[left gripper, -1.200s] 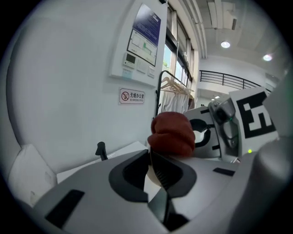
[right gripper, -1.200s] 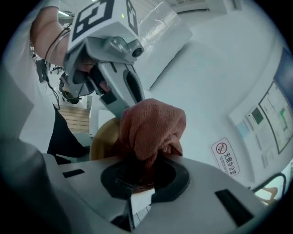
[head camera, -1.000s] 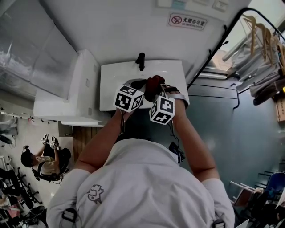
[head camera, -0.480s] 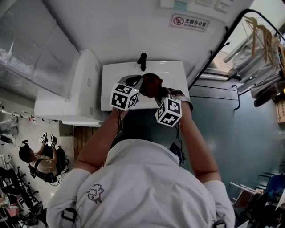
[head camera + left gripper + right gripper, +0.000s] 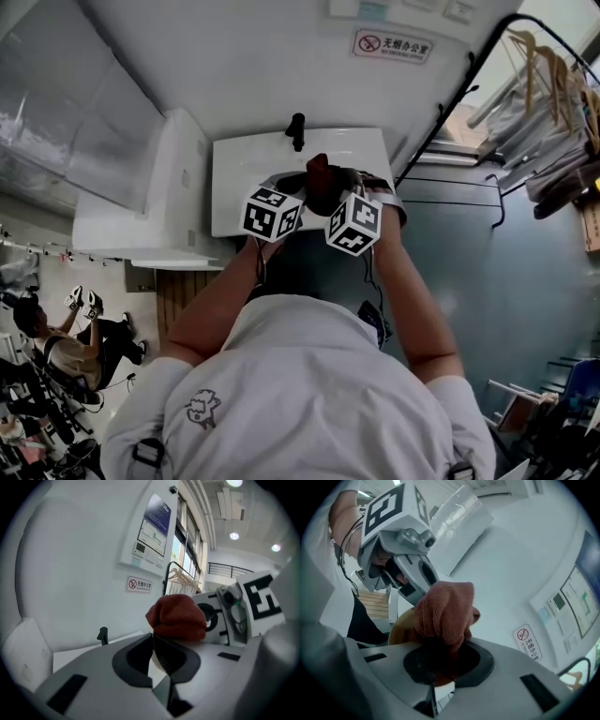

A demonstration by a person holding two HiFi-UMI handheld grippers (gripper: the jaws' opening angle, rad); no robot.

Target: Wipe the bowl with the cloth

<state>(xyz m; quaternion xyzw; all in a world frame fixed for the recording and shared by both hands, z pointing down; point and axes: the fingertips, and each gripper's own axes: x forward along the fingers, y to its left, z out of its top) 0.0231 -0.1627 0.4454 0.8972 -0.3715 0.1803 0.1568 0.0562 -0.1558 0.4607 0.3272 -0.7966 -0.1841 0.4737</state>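
Note:
A person stands at a white sink (image 5: 234, 178) with a gripper in each hand. My left gripper (image 5: 152, 641) is closed on the thin rim of a tan bowl (image 5: 401, 625). Its jaws have eased open a little within the last second, with the rim still between them. My right gripper (image 5: 440, 653) is shut on a bunched red-brown cloth (image 5: 443, 613), which presses against the bowl. From the left gripper view the cloth (image 5: 178, 618) bulges just past the jaws. In the head view the cloth (image 5: 319, 173) shows above the two marker cubes, and the bowl is mostly hidden.
A black faucet (image 5: 296, 129) stands at the sink's back edge. A white cabinet (image 5: 150, 197) adjoins the sink on the left. A no-smoking sign (image 5: 394, 44) hangs on the wall. A rack with hangers (image 5: 553, 84) stands at right. People sit at lower left (image 5: 56, 347).
Half a second ago the two grippers stood further apart; they are close together again. The right gripper has shifted up and left with the cloth. The bowl stays in the left jaws.

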